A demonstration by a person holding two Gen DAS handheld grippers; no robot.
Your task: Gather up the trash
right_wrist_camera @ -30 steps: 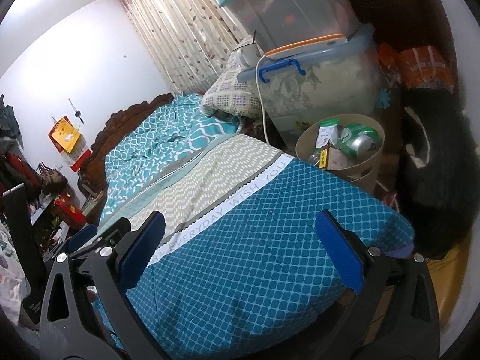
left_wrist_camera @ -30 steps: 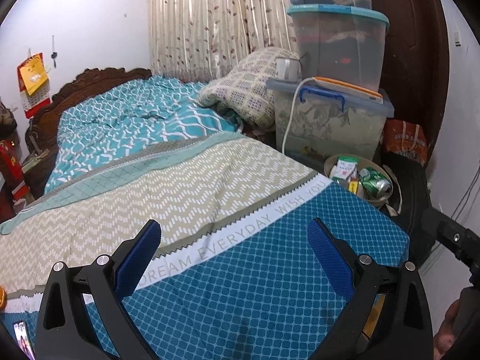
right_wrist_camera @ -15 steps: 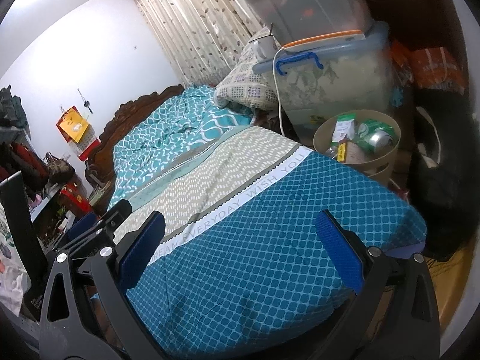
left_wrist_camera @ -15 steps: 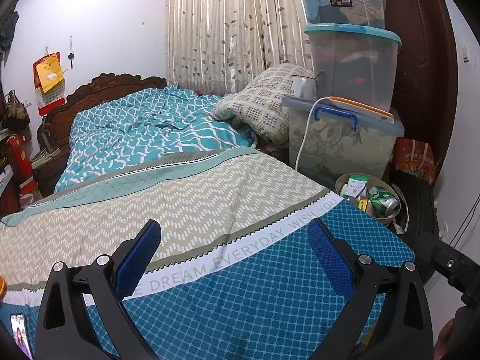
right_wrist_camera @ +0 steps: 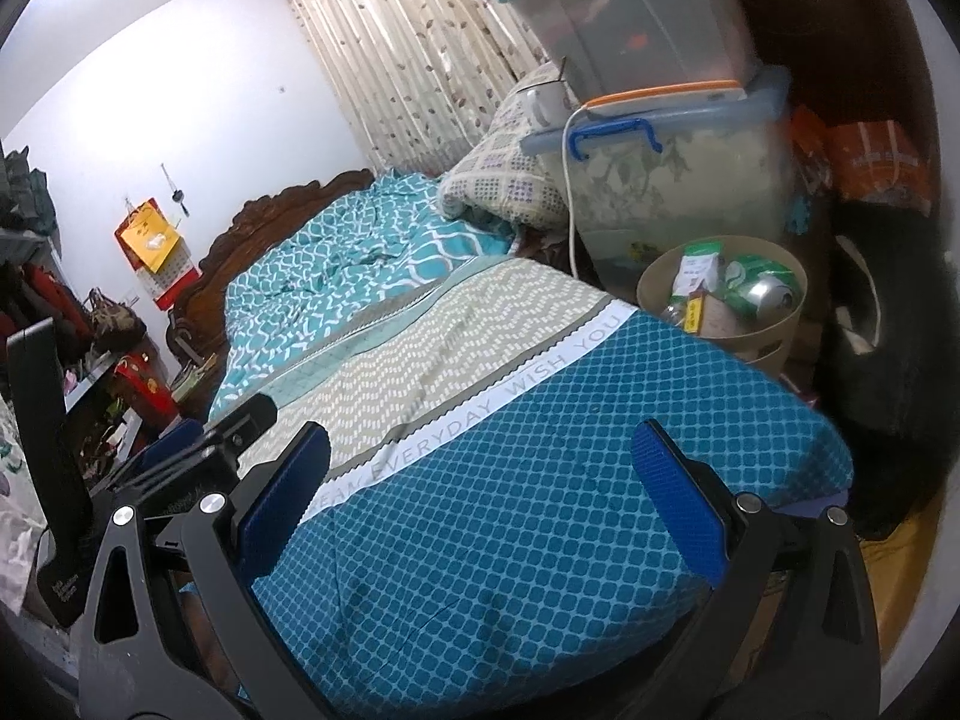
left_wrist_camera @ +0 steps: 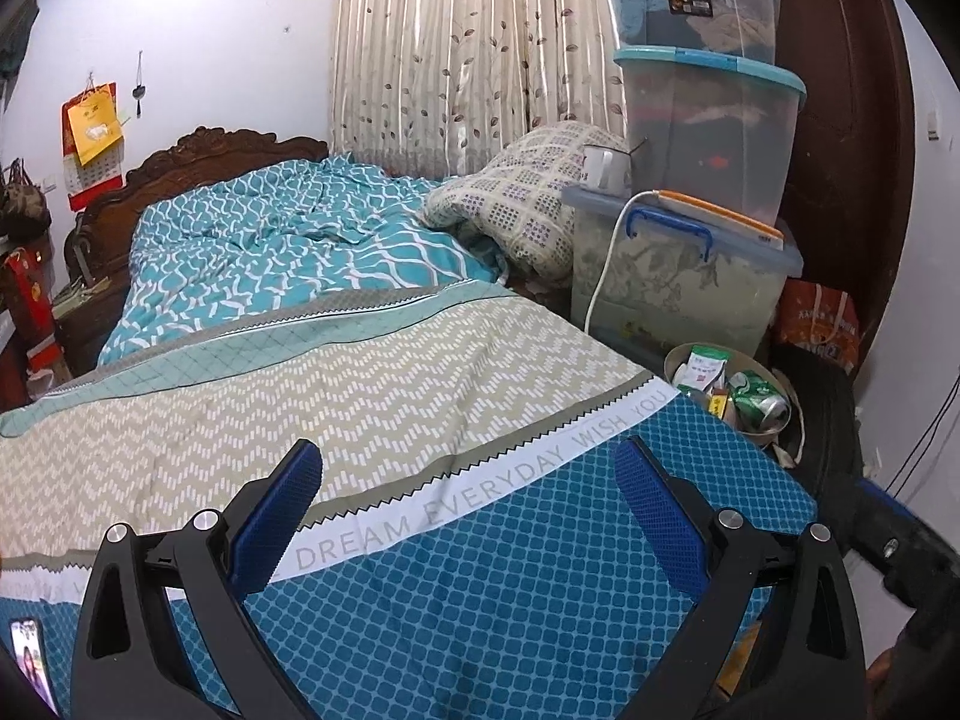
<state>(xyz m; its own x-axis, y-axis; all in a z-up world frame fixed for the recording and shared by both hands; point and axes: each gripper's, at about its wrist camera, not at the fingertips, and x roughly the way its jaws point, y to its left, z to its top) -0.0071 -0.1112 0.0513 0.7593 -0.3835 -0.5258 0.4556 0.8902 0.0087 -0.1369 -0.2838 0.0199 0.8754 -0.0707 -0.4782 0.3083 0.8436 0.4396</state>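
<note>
Left gripper (left_wrist_camera: 468,480) hovering over the foot of the bed, jaws spread wide, holding nothing; blue ribbed pads (left_wrist_camera: 279,516) on black plastic arms. Right gripper (right_wrist_camera: 480,468) likewise hanging above the quilted teal bedspread with its rounded-diamond print (right_wrist_camera: 540,510), jaws wide apart and empty.

Round beige plastic waste bin (right_wrist_camera: 774,333) sitting on the floor just beside the far corner of the bed, packed with trash: crushed green metal can (right_wrist_camera: 762,288) lying on its side, white-and-green paper carton (right_wrist_camera: 696,267) standing upright, small yellow packet (right_wrist_camera: 696,312) wedged near the front rim. Same bin (left_wrist_camera: 678,357) showing in the left view, can (left_wrist_camera: 759,399) glinting at its open end.

Behind the bin, stacked translucent plastic storage tubs with teal lids (left_wrist_camera: 708,120) resting on a lower tub with blue handle (left_wrist_camera: 666,228); white cable (left_wrist_camera: 600,282) trailing down its face. Checked cream quilt, rolled (left_wrist_camera: 510,204), lying against the tubs. Carved dark wooden headboard (left_wrist_camera: 198,150) at the far end.
</note>
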